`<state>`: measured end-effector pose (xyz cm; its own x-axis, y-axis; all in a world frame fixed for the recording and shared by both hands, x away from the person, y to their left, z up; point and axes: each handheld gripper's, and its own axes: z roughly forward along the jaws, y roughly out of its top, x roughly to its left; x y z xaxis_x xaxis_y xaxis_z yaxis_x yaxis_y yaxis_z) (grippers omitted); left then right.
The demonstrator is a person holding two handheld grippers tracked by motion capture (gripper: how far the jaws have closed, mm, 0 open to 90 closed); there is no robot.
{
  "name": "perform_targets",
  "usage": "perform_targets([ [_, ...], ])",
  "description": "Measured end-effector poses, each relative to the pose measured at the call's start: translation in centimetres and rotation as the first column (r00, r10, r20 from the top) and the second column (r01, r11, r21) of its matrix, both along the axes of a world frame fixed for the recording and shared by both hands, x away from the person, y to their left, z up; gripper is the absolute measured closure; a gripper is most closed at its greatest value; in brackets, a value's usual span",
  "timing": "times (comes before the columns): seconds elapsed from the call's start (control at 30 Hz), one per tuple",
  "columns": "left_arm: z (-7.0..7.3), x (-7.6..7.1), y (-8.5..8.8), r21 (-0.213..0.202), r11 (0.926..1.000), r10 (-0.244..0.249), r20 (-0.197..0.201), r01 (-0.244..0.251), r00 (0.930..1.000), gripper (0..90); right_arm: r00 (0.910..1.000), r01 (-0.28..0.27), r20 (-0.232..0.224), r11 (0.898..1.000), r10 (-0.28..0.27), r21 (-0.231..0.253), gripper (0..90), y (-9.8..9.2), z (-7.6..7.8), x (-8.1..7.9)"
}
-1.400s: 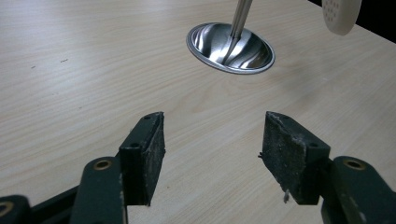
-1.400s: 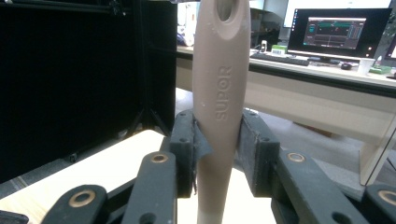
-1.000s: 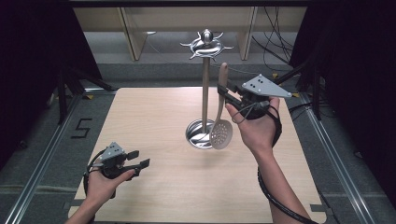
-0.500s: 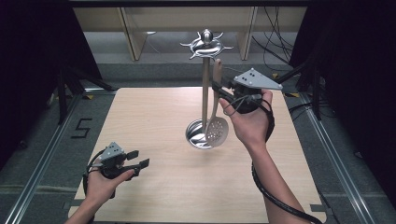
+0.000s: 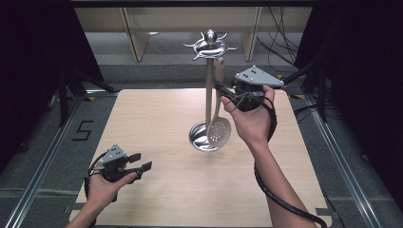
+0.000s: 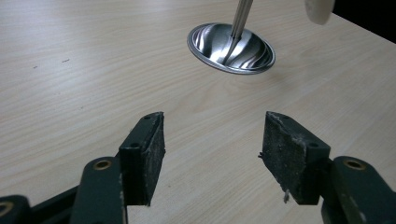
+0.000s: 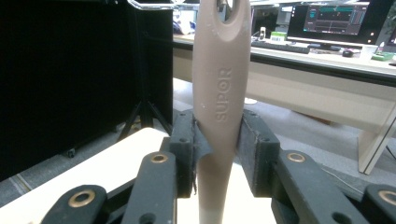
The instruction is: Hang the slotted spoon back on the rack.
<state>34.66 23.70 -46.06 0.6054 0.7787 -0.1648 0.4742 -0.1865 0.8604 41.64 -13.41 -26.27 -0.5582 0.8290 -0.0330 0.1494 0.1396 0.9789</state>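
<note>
- The right gripper (image 5: pixel 222 90) is clamped on the handle of a taupe plastic slotted spoon (image 5: pixel 219 128); in the right gripper view the black pads (image 7: pixel 254 149) press on both sides of the handle (image 7: pixel 219 107), just below its hanging hole.
- The spoon hangs nearly upright, its long axis running top to bottom: handle end up near the hooks, perforated round bowl down, above the polished dish-shaped base (image 5: pixel 202 138) without visibly touching it.
- It sits just beside the tall steel utensil stand (image 5: pixel 209 85), on the side toward the right hand; the pole and handle run almost parallel.
- The crown of curved hooks (image 5: pixel 209 45) lies above and slightly left of the handle tip, so, in my judgement, the coming move turns on lifting the hole up to a hook.
- The left gripper (image 5: pixel 138 162) rests low over the pale wooden worktop (image 5: pixel 157 114) with its jaws wide apart and nothing between them, well apart from the stand; the right hand is clearly the nearer one.
</note>
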Motion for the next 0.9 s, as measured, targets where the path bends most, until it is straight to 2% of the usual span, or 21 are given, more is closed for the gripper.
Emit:
perform_targets([
  [0.07, 0.01, 0.02, 0.02, 0.003, 1.0, -0.005, 0.003, 0.005, 1.0, 38.2, 0.9998, -0.003, -0.019, 1.0, 0.003, 0.008, 69.4, 0.16, 0.07, 0.02],
  [0.27, 0.0, 0.04, 0.05, -0.001, 1.0, -0.006, 0.002, 0.006, 1.0, 38.2, 0.9997, -0.002, -0.023, 1.0, 0.002, 0.001, 69.3, 0.31, 0.2, 0.12],
  [0.37, 0.0, 0.05, 0.03, -0.001, 1.0, -0.009, 0.004, 0.009, 1.0, 38.2, 1.0, 0.0, -0.002, 1.0, 0.0, -0.015, 69.3, 0.25, 0.24, 0.14],
  [0.43, -0.01, 0.01, 0.0, -0.004, 1.0, -0.006, -0.002, 0.006, 1.0, 38.2, 0.9996, 0.003, -0.026, 1.0, -0.003, -0.009, 69.3, 0.22, 0.33, -0.01],
  [0.47, 0.02, -0.03, -0.01, 0.004, 1.0, 0.002, -0.003, -0.002, 1.0, 38.2, 1.0, 0.003, 0.001, 1.0, -0.003, -0.027, 69.3, 0.1, 0.37, 0.15],
  [0.5, -0.01, -0.01, 0.0, 0.001, 1.0, -0.001, -0.002, 0.001, 1.0, 38.2, 0.9995, 0.001, -0.032, 1.0, -0.002, -0.015, 69.3, 0.21, 0.42, -0.08],
  [0.53, -0.01, 0.0, 0.01, 0.001, 1.0, -0.001, -0.002, 0.001, 1.0, 38.2, 0.9994, 0.013, -0.031, 0.999, -0.014, -0.034, 69.2, 0.26, 0.5, -0.13],
  [0.77, -0.04, -0.01, 0.0, 0.002, 1.0, -0.003, -0.002, 0.003, 1.0, 38.2, 0.999, 0.017, -0.042, 0.999, -0.019, -0.042, 69.1, 0.29, 0.71, -0.37],
  [0.87, -0.05, 0.0, 0.0, 0.002, 1.0, -0.002, -0.002, 0.002, 1.0, 38.2, 0.9972, 0.019, -0.071, 0.999, -0.021, -0.037, 68.9, 0.45, 0.94, -0.49],
  [0.9, -0.04, 0.01, 0.0, 0.003, 1.0, -0.002, -0.003, 0.002, 1.0, 38.2, 0.9978, 0.016, -0.063, 0.999, -0.019, -0.048, 68.8, 0.42, 1.0, -0.36],
])
